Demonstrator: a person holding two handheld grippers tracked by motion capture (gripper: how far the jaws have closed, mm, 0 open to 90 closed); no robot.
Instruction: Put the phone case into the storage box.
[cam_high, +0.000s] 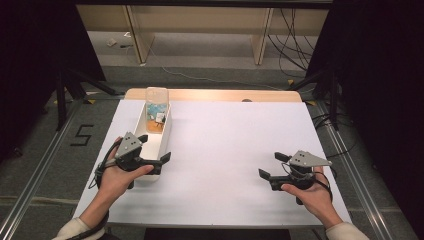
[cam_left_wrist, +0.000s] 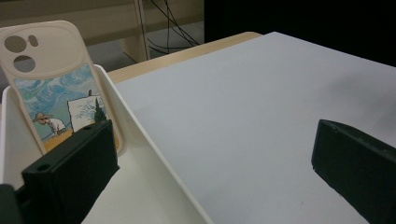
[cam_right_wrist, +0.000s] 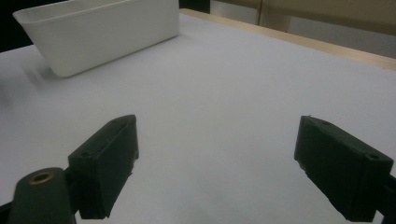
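**Both tongs released, phone case standing in the white bin**

We see from the high view a white table (cam_high: 225, 150) with a long white bin (cam_high: 161, 131) on its left part. Inside the bin, at the far end, a phone case (cam_high: 157, 107) stands upright and leans against the end wall. In the left gripper view the phone case (cam_left_wrist: 56, 88) shows its back side: a cream frame with camera holes at the top and a painted picture of a person in a hat beside a canvas.

The left gripper (cam_high: 155, 148) is at the near end of the bin. Its jaws are spread wide and hold nothing. In the left gripper view one jaw is over the inside of the bin (cam_left_wrist: 154, 154) and the other jaw is over the table outside, so the side wall of the bin is between them.

The right gripper (cam_high: 272, 165) is well apart, above the bare right part of the table. Its jaws are also spread and grasp nothing. In the right gripper view the bin (cam_right_wrist: 102, 32) is far ahead.
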